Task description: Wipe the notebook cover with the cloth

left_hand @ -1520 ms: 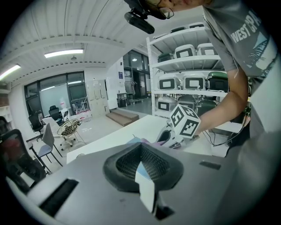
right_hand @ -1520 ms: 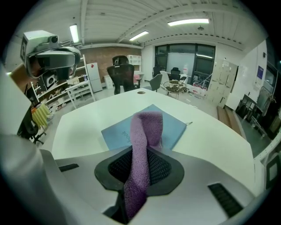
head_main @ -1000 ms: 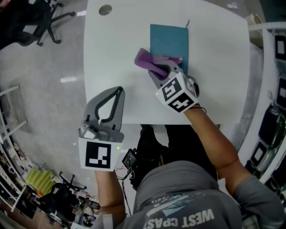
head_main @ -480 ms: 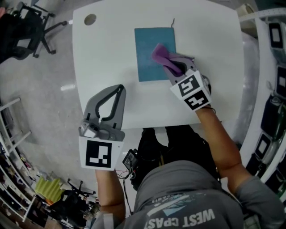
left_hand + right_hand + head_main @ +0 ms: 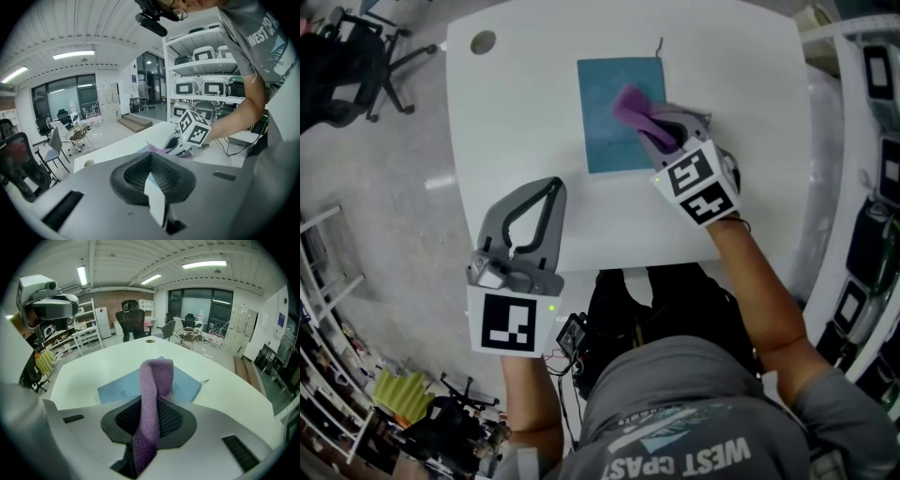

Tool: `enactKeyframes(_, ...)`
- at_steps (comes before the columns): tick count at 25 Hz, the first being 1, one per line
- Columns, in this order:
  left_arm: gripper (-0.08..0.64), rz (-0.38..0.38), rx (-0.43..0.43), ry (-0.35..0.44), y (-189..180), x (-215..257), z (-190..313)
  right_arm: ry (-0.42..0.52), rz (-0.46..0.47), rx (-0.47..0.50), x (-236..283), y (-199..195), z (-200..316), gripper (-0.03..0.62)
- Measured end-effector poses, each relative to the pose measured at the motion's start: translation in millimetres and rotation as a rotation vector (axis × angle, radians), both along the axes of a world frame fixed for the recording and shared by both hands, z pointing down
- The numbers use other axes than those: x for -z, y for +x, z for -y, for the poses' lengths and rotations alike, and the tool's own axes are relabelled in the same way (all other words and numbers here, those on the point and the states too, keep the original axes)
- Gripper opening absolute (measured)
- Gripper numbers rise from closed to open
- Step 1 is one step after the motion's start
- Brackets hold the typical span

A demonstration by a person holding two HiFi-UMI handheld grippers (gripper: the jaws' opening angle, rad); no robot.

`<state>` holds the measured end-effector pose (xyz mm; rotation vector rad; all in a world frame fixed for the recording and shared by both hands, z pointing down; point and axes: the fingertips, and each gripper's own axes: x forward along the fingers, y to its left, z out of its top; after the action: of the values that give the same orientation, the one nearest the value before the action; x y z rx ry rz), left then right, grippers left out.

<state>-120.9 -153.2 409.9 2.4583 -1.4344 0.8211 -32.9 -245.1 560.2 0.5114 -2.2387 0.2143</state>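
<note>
**Head view, w/ both gripper views.** The right tongs (image 5: 654, 127) are clamped on the purple cloth (image 5: 630, 105). A fold of it stands up between the jaws, and its free end lies on the teal notebook (image 5: 598, 127), toward the cover's right edge. The notebook lies flat on the white bench (image 5: 516, 122), at far centre. A thin marker cord (image 5: 660, 47) sticks out past its far right corner. The left tongs (image 5: 549, 187) are together w/ nothing between them. They are held over the bench's near left corner, well apart from the notebook, and take no part.

**Progress (judged).** Wiping is under way, not finished. The cloth appears to press on approx. the right-hand part of the cover, while the left half and the near strip lie bare. No dust, smear or wet track shows on the cover, so which areas are already wiped cannot be told. Left to do, prob.: passes across the rest of the cover, then lifting the cloth clear.
</note>
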Motion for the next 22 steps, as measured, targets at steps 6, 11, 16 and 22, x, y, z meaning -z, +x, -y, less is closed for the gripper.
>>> enactKeyframes(6, 0.003, 0.001, 0.074, -0.017, -25.2, -5.2, -15.0, -0.010, 0.035, 0.110, -2.3, -61.1, -14.4, 0.087)
enactKeyframes(11, 0.003, 0.001, 0.110, -0.026, -44.3, -8.0, -21.8, -0.007, 0.050, 0.192, -0.7, -100.0, -23.4, 0.087)
enactKeyframes(16, 0.003, -0.006, 0.107, -0.025, -44.5, -6.7, -16.4, -0.027, 0.056, 0.151, 0.4, -90.1, -18.0, 0.087)
enactKeyframes(22, 0.003, -0.007, 0.051, -0.016, -27.4, -3.0, 2.9, -0.012, 0.020, 0.017, 1.2, -32.1, 15.1, 0.087)
